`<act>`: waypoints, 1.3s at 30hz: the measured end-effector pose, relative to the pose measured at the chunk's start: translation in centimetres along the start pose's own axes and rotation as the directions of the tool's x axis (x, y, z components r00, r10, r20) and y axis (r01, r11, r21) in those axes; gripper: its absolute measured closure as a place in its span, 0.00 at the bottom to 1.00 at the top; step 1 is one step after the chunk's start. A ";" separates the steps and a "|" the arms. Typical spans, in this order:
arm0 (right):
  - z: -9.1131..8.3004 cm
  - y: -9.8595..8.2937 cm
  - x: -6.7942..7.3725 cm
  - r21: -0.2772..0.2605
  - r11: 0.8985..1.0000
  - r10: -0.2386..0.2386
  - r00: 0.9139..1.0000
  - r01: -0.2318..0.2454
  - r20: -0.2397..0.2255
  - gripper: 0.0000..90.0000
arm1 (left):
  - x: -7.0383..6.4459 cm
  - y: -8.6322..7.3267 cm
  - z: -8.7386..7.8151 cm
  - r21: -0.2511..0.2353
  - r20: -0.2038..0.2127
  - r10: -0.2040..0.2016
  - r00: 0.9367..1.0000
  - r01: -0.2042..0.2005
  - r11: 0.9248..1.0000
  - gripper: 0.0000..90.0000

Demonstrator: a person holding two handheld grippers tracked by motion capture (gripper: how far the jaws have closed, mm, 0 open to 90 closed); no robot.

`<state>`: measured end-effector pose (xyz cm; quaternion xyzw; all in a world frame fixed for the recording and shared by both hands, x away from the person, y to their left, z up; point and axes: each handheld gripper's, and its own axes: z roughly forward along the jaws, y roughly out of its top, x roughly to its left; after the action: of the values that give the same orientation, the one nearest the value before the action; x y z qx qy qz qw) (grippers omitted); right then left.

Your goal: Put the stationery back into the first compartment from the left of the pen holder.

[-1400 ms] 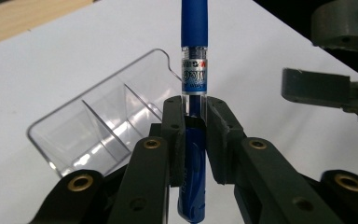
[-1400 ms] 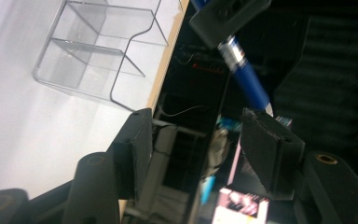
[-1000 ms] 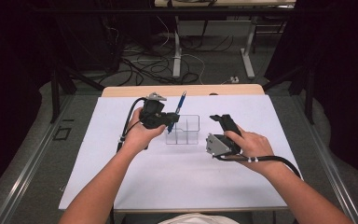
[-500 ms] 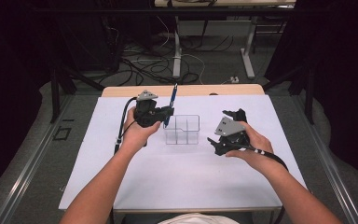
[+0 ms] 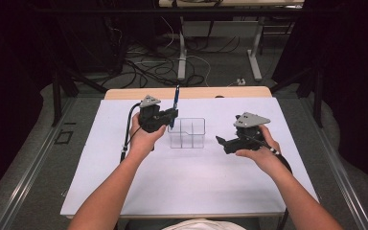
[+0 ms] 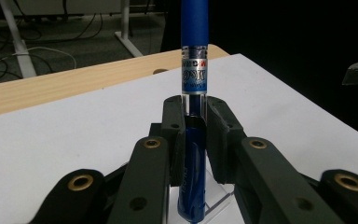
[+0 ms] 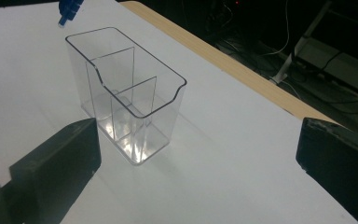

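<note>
Pen [image 5: 175,103] upright in left gripper [image 5: 168,117], at left edge of clear holder [image 5: 187,132]; a second back it leaned more and sat farther right over holder, so it had been raised and drawn off, drop not made. Right gripper [image 5: 223,141] had swung to point at holder, near its right end.

Left gripper view: jaws clamped on pen [image 6: 192,116], tip low over holder rim.

Right gripper view: jaws wide, nothing held; holder [image 7: 126,98] empty, dividers inside, pen tip [image 7: 67,11] above far corner. White mat [image 7: 242,154] otherwise bare; nothing blocked descent.

From above I look forward and down on the tabletop [image 5: 182,187]. My left tool's camera sits close behind its pen [image 6: 193,70]; my right tool's faces the clear organizer [image 7: 126,107], seen from above too.
</note>
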<state>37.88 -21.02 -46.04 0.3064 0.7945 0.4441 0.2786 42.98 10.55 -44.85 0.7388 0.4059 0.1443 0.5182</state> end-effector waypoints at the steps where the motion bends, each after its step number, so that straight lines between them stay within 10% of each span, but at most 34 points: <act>1: 0.1 -0.2 -0.1 -0.006 1.000 0.016 1.000 -0.016 0.000 0.00 | 0.0 -0.1 0.1 -0.001 0.000 -0.003 1.000 0.003 1.000 0.88; 39: 0.0 -1.3 -0.8 -0.001 0.998 0.059 0.998 -0.059 0.024 0.00 | 0.8 -3.3 2.5 0.016 -0.020 0.001 1.000 -0.001 1.000 0.87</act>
<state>38.09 -22.21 -47.03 0.3349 0.7817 0.4486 0.2750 43.60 10.01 -48.96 0.7416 0.4121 0.1488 0.5080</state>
